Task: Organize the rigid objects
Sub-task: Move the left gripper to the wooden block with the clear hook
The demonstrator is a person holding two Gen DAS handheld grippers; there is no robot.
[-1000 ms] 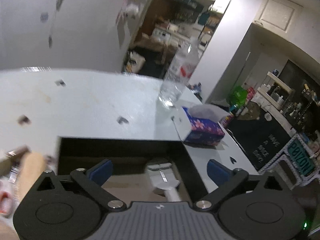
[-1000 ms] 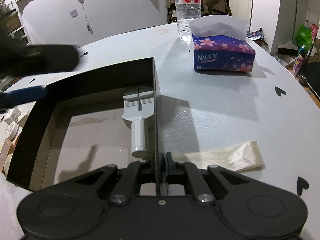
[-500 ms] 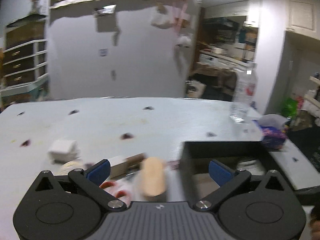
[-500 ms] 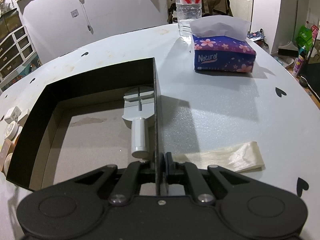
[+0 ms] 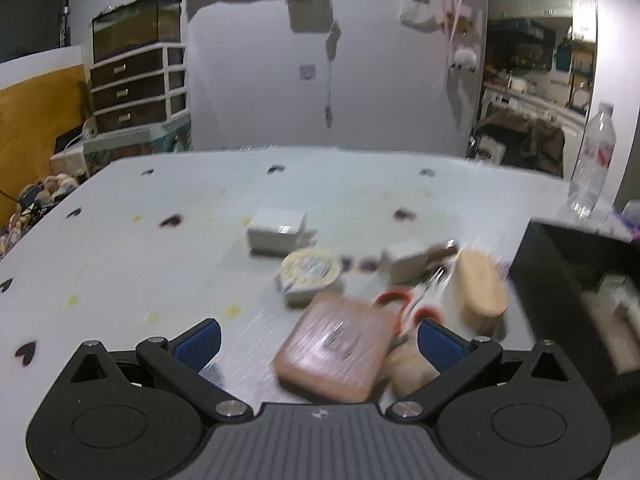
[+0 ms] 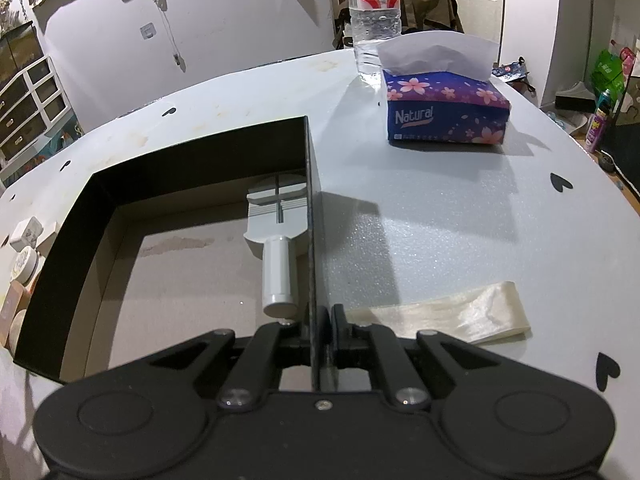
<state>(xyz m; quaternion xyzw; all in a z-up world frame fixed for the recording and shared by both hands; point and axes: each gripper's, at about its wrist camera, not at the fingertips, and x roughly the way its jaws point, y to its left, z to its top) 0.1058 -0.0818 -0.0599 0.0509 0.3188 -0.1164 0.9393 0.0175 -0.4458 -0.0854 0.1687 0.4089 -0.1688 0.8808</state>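
Observation:
My left gripper [image 5: 318, 342] is open and empty above a blurred cluster of loose items: a pink flat box [image 5: 336, 354] between its fingers, red-handled scissors [image 5: 404, 304], a tan oblong block [image 5: 478, 288], a round tin [image 5: 310, 270] and a white box [image 5: 278, 230]. The black box [image 5: 560, 288] lies to their right. My right gripper [image 6: 316, 320] is shut on the right wall of the black box [image 6: 310, 216]. A grey tool with a cylindrical handle [image 6: 278, 236] lies inside it.
A tissue pack [image 6: 446, 112] and a water bottle [image 6: 372, 12] stand at the far right of the white table [image 6: 440, 216]. A translucent tape strip [image 6: 444, 316] lies by my right gripper. Drawers [image 5: 136, 88] stand beyond the table's left.
My left gripper has swung left from above the black box to over the cluster of loose items, still open. My right gripper has held still on the box wall.

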